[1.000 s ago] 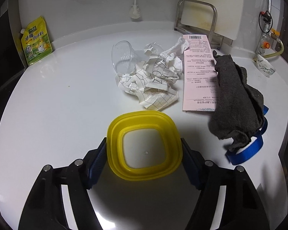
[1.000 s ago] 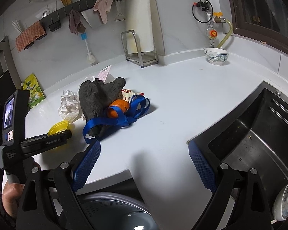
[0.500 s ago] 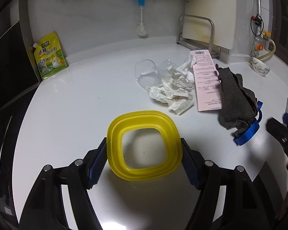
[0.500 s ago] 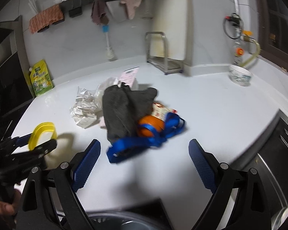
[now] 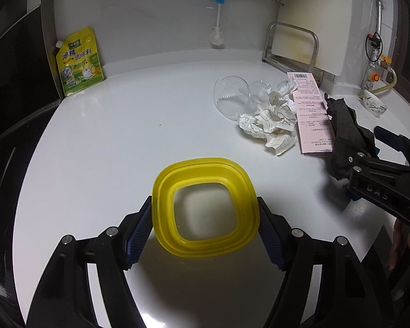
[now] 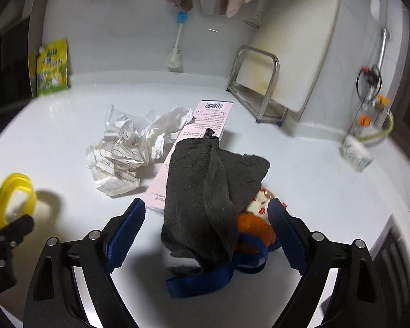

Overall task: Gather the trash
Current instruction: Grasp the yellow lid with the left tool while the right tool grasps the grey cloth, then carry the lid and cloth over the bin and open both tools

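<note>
My left gripper point(image 5: 205, 218) is shut on a yellow-rimmed lid point(image 5: 205, 164) and holds it just above the white counter; the right wrist view shows that lid point(image 6: 13, 199) at far left. To its right lies a trash pile: a clear plastic cup point(image 5: 232, 95), crumpled paper point(image 6: 123, 153), a pink leaflet point(image 6: 205, 120), and a dark grey cloth point(image 6: 205, 186) over a blue strap point(image 6: 205, 281), an orange object point(image 6: 254, 229) and a red-and-white wrapper point(image 6: 259, 205). My right gripper point(image 6: 206, 235) straddles the cloth's near end. Its jaws are closing, and the pads stand clear of the cloth.
A yellow-green seasoning pouch point(image 5: 78, 60) leans on the back wall at left. A brush point(image 5: 218, 27) hangs on the wall. A metal rack with a white board point(image 5: 292, 46) stands at back right, a small bowl point(image 6: 355, 153) beyond it. Dark hob at left.
The right gripper swung left from the sink side onto the pile, rolled level, and its jaws narrowed around the cloth. The left gripper drew back with the lid.
</note>
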Action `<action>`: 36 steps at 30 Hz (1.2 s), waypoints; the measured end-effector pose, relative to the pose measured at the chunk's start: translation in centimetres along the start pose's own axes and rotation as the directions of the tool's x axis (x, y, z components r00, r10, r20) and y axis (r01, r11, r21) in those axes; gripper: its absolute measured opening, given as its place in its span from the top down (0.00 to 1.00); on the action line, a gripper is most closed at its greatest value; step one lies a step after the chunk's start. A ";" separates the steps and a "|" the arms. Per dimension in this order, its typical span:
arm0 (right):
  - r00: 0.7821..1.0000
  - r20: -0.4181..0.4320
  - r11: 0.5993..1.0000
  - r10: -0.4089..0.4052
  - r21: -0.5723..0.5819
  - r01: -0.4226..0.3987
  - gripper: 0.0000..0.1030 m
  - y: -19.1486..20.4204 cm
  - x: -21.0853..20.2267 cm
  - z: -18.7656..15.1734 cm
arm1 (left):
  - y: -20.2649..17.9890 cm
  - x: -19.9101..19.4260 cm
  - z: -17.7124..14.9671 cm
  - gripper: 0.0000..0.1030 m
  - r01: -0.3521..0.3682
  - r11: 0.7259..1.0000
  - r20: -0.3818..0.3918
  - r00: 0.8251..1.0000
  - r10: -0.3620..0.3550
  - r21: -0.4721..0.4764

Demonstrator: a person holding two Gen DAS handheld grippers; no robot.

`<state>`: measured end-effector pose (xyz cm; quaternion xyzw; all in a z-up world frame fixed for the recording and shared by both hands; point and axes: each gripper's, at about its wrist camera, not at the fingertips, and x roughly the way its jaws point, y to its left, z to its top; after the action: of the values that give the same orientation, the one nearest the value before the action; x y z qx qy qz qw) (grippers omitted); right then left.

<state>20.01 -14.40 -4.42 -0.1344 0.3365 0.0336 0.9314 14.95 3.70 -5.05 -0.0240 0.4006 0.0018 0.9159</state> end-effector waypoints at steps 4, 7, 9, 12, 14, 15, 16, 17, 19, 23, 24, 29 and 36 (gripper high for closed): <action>0.999 -0.040 1.000 0.003 -0.021 -0.004 0.58 0.4 0.7 0.3 | -0.1 -0.1 -0.1 0.32 0.018 1.000 0.001 1.000 -0.018 0.000; 0.999 -0.038 0.999 0.010 -0.030 -0.011 0.75 0.6 0.4 0.6 | 0.1 -0.2 -0.1 0.32 0.027 1.000 0.003 1.000 -0.027 -0.006; 0.999 -0.026 1.000 0.025 -0.016 -0.025 0.81 0.3 -0.1 1.0 | 0.2 -0.3 -0.1 0.32 0.033 0.999 0.003 0.999 -0.033 -0.008; 0.999 0.004 0.999 0.051 0.015 -0.051 0.83 -0.3 -1.2 1.8 | 0.3 -0.6 -0.1 0.32 0.041 0.999 0.006 0.999 -0.041 -0.010; 0.997 0.019 0.996 0.074 0.044 -0.075 0.83 -0.9 -1.9 2.5 | 0.4 -0.8 -0.1 0.32 0.044 0.999 0.010 0.999 -0.044 -0.012; 0.996 0.024 0.995 0.083 0.056 -0.084 0.84 -1.1 -2.1 2.8 | 0.5 -1.0 0.0 0.32 0.047 0.999 0.011 0.999 -0.047 -0.014; 0.995 0.032 0.993 0.093 0.072 -0.095 0.84 -1.5 -2.5 3.2 | 0.6 -1.1 0.0 0.32 0.051 0.999 0.011 0.999 -0.051 -0.018; 0.994 0.039 0.991 0.099 0.083 -0.102 0.84 -1.7 -2.8 3.4 | 0.6 -1.2 0.0 0.32 0.053 0.998 0.011 0.999 -0.053 -0.020; 0.993 0.057 0.989 0.104 0.098 -0.110 0.84 -2.1 -3.7 4.0 | 0.8 -1.5 0.0 0.32 0.056 0.998 0.015 0.998 -0.056 -0.022; 0.990 0.095 0.988 0.100 0.104 -0.110 0.84 -2.2 -5.8 4.6 | 0.9 -2.3 0.0 0.32 0.058 0.998 0.027 0.998 -0.058 -0.021; 0.989 0.107 0.988 0.101 0.108 -0.112 0.85 -2.2 -6.5 4.7 | 1.0 -2.6 0.1 0.32 0.058 0.998 0.031 0.998 -0.057 -0.020; 0.984 0.153 0.988 0.096 0.103 -0.112 0.85 -2.0 -9.4 4.8 | 1.0 -4.1 -0.1 0.32 0.066 0.998 0.052 0.997 -0.065 -0.016; 0.980 0.175 0.986 0.094 0.117 -0.115 0.85 -1.6 -13.2 2.8 | 0.7 -6.7 -0.8 0.32 0.079 0.997 0.075 0.994 -0.078 -0.008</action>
<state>11.79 -14.85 6.43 -0.0540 0.2644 0.0724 0.9602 9.81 4.49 -0.74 -0.0445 0.3648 -0.0312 0.9295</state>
